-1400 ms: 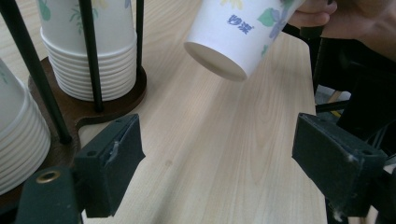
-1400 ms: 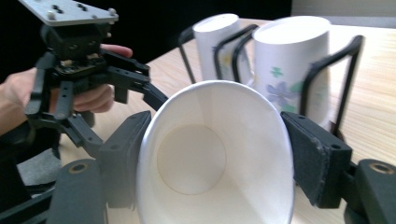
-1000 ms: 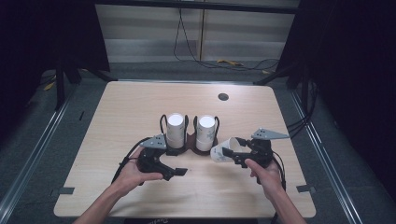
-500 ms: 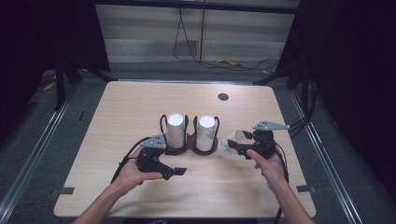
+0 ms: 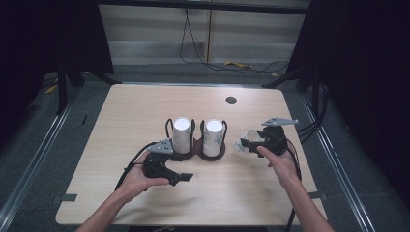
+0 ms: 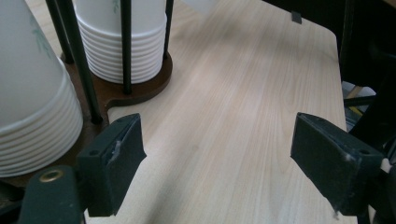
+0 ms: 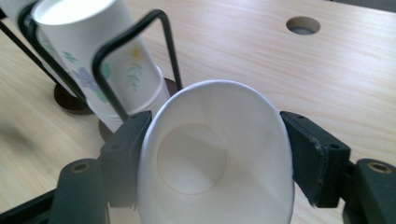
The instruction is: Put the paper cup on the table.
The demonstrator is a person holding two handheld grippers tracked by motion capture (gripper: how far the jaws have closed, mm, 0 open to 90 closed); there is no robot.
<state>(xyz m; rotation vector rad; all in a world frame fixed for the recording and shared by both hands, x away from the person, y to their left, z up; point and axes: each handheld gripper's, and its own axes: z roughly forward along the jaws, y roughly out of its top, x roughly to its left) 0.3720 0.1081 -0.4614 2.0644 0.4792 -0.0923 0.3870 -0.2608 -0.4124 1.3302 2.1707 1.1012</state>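
Pale wooden table [image 5: 145, 116] – grey floor [image 5: 43, 121]; dark surroundings.

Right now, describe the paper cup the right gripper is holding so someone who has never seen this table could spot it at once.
Start at the dark wooden holder in the middle of the table, where two stacks of cups stand upside down inside black wire loops. To the right of it, the right gripper is shut on a single paper cup. Unlike the stacked ones, it is alone, off the holder, lying sideways, squeezed oval.

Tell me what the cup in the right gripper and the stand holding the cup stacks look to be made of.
Cup: likely paper, matte white, its rim squeezed oval between the jaws. Stand: base looks like dark brown wood, though the grain is unclear; uprights look like thin black wire or rod, probably coated metal.
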